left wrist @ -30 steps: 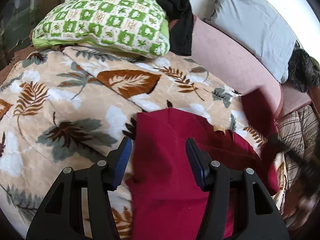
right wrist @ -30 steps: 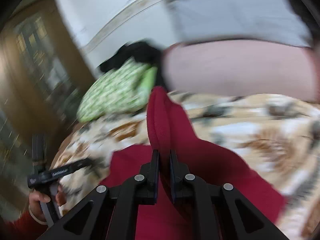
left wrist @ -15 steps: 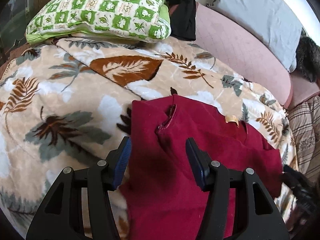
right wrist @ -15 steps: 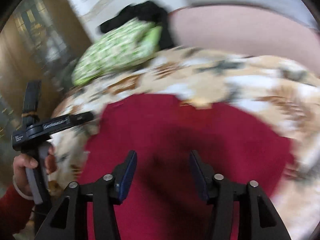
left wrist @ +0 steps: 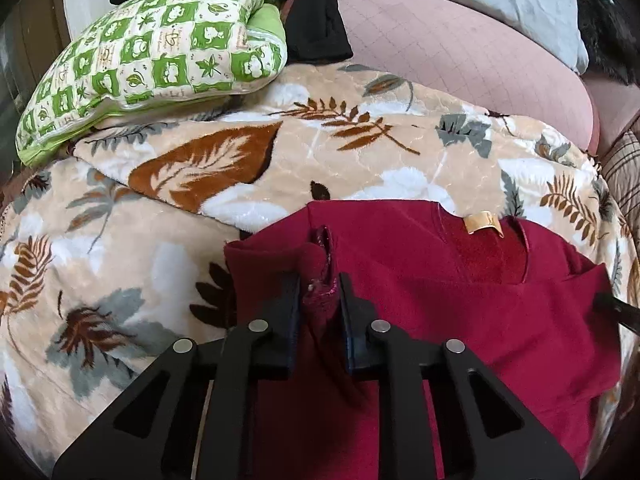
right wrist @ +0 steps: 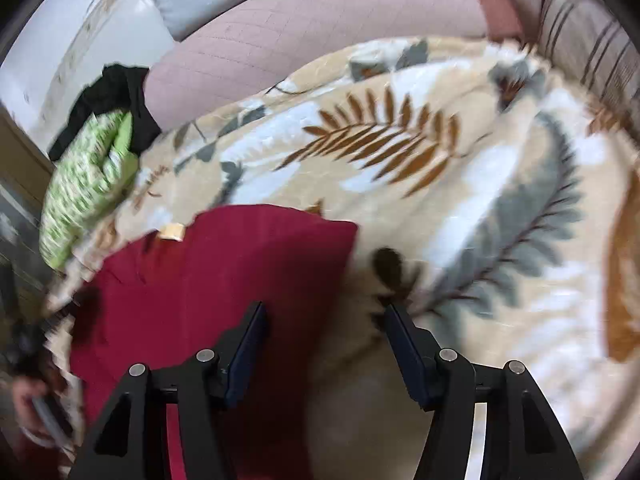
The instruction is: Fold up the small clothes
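Left wrist view is showing the left gripper (left wrist: 319, 292) pinching the red top (left wrist: 460, 300) mid-frame, so it should be lifting slowly while the right gripper (right wrist: 325, 340) is waiting wide apart

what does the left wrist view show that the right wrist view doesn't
Only the left wrist view: the left claw shut on a bunched fold of the red top.

Only the right wrist view: the right claw open over the top's edge, and a blurred hand.

Both: the top with its tan label, the leaf blanket, the green pillow.
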Tool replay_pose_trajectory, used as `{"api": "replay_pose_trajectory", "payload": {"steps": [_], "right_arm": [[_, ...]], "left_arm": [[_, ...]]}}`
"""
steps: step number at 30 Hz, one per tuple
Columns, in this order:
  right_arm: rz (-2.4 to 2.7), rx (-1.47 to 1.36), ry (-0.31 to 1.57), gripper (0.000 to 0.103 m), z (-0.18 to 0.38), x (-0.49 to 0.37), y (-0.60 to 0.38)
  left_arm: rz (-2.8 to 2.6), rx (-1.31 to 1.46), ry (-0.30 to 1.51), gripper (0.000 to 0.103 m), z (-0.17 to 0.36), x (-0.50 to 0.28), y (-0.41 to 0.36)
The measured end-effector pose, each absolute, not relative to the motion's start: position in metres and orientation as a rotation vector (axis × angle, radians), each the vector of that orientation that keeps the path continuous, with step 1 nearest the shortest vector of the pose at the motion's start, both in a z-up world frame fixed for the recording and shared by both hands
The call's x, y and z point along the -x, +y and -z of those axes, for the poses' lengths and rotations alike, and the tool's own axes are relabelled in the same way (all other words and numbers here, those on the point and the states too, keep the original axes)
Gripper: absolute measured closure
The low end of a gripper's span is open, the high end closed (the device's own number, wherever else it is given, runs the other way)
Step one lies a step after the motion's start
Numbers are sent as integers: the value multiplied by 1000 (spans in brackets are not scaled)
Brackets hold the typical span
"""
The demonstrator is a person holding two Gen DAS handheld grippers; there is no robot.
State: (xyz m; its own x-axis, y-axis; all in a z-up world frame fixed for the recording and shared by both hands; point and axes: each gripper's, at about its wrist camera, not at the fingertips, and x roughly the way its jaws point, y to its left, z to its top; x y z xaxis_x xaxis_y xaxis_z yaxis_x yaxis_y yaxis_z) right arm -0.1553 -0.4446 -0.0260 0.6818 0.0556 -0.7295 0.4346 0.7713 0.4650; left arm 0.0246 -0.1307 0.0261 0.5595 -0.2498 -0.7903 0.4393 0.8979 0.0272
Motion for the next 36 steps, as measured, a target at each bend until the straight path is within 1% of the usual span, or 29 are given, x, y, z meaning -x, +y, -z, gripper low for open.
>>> {"api": "replay_pose_trajectory", "payload": {"steps": [1, 2, 4, 5, 7, 11, 12, 13, 14, 18, 21, 24, 27, 29, 36], "right_arm": [[224, -670, 801, 77, 25, 150, -443], [228, -657, 795, 87, 21, 149, -442], [237, -599, 739, 89, 3, 151, -436], [245, -551, 714, 89, -6, 152, -431], [277, -477, 719, 89, -11, 148, -424], [321, -466, 873, 88, 19, 126, -429], [339, -456, 882, 82, 20, 127, -429], [362, -446, 860, 74, 13, 134, -428], [376, -438, 843, 73, 7, 140, -428], [287, -407, 800, 73, -24, 165, -404], [176, -329, 805, 73, -30, 172, -371], [158, -255, 863, 73, -12, 170, -349], [263, -206, 962, 73, 19, 169, -356], [270, -242, 942, 73, 18, 177, -364], [241, -279, 853, 72, -25, 190, -359]], "left_arm": [[419, -214, 882, 88, -32, -22, -124], [429, -193, 874, 88, -37, -19, -117], [447, -141, 865, 88, -46, -13, -101], [454, -110, 864, 88, -48, -9, -94], [445, -83, 857, 88, -46, -4, -85], [402, -119, 918, 88, -22, -5, -89], [397, -125, 916, 88, -20, -5, -89], [400, -125, 911, 88, -20, -5, -89], [405, -120, 912, 87, -21, -5, -89], [406, -115, 906, 85, -26, -6, -88], [391, -145, 897, 85, -25, -4, -91], [380, -163, 889, 85, -24, -3, -93], [383, -166, 891, 84, -24, -3, -93], [383, -179, 883, 84, -25, -2, -93], [377, -181, 856, 84, -39, 11, -88]]}}
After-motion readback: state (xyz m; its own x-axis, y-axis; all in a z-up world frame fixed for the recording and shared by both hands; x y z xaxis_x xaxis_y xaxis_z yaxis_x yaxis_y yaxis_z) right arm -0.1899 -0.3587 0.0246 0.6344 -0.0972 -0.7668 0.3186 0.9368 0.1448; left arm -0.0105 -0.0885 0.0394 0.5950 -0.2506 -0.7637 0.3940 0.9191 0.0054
